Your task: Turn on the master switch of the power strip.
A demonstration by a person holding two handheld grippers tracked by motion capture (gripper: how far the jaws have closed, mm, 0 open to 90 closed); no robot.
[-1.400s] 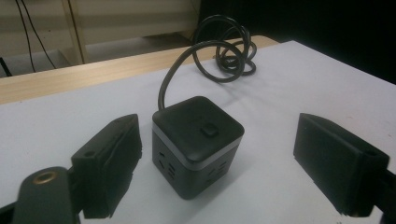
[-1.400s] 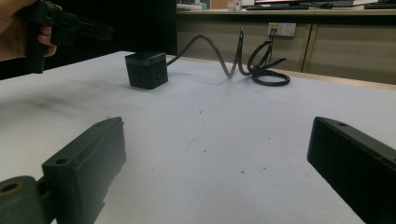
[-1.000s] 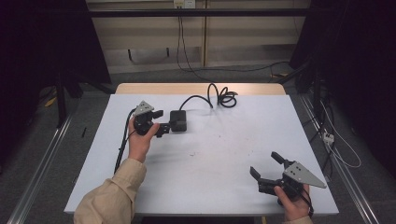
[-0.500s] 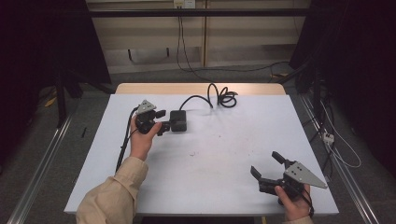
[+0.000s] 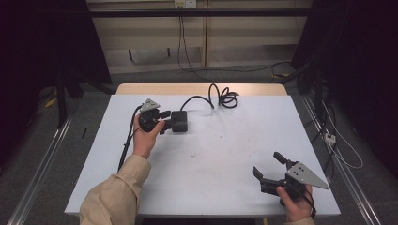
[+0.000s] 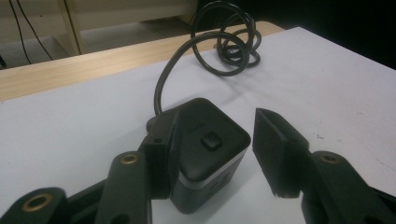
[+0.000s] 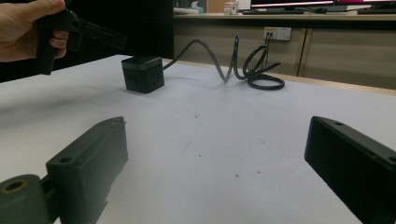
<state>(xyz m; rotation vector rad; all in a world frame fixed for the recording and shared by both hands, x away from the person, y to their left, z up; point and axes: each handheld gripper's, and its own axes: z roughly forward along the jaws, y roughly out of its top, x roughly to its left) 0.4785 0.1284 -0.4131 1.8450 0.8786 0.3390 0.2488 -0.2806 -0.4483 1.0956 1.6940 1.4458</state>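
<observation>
No text, label, brand or number can be read anywhere. The black cube point(image 6: 205, 154) between the left tongs' point(image 6: 215, 154) jaws carries a small square button on its top face and faint marks on its side, too blurred to make out. The screens on the far desk, beyond the right tongs point(image 7: 215, 163), are too small to read.

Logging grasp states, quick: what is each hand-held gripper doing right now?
Left hand-held gripper: open, jaws astride the black power cube, not clamped.
Right hand-held gripper: open, holding nothing.
</observation>
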